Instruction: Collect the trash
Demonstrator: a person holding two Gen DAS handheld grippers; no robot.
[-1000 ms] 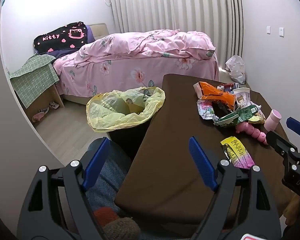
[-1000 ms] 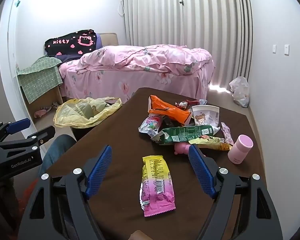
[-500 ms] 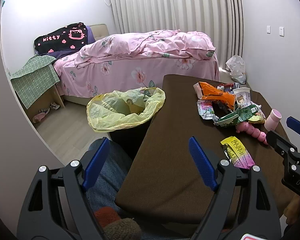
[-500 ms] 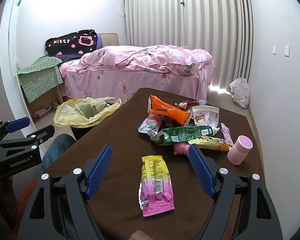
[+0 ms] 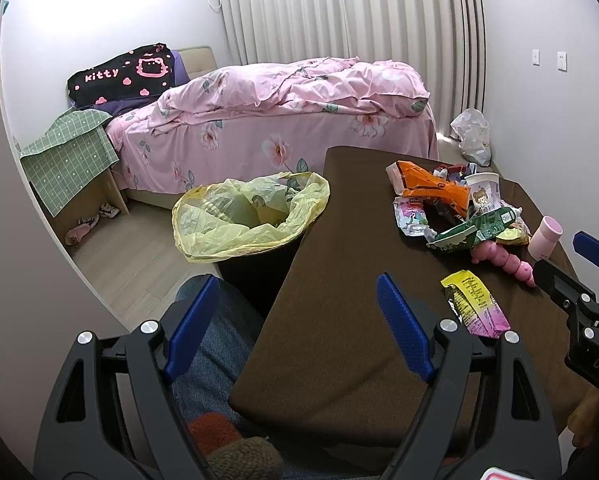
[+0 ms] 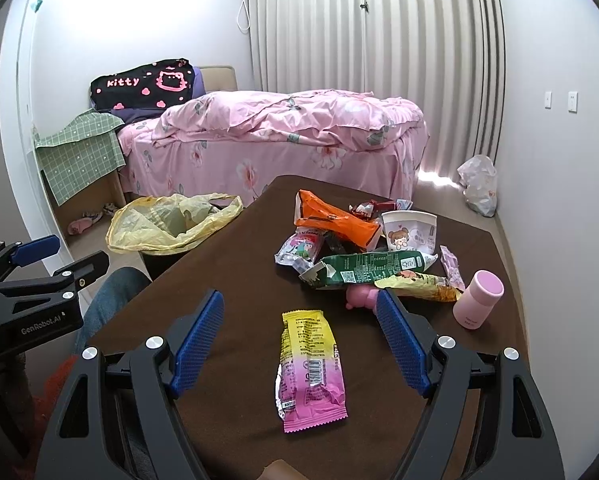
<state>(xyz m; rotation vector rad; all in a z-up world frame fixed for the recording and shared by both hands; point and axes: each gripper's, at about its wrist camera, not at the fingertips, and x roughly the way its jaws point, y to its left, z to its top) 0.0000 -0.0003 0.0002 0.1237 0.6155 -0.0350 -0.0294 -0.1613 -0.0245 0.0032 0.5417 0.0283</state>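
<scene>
One yellow-and-pink wrapper (image 6: 312,368) lies flat on the brown tabletop (image 6: 235,280), apart from the rest of the litter. In the right wrist view its long axis runs away from the camera, the yellow end pointing toward the bed (image 6: 275,140) and the pink, zigzag-cut end nearest the lens. It is crinkled, with small print and a barcode facing up and a silver edge curling on its left side. The right gripper (image 6: 299,340) hovers over it with its blue fingers (image 6: 197,338) spread wide, one on each side of the wrapper and touching nothing.

Farther along the tabletop sits a heap of trash: an orange bag (image 6: 335,216), a green packet (image 6: 373,268) lying crosswise, a paper cup (image 6: 409,232) with a cartoon girl, and a small foil pouch (image 6: 299,246). A pink toy (image 6: 361,298) is mostly hidden behind the right finger, and a pink bottle (image 6: 478,298) stands upright at the heap's right.

At the tabletop's left edge stands a dark bin lined with a yellow bag (image 5: 251,216), its mouth open; its contents are hard to make out. The left gripper (image 5: 295,328) hangs over the near-left corner of the tabletop, fingers wide and empty, with a person's jeans-clad leg (image 5: 215,344) below, partly cut off by the gripper body.
</scene>
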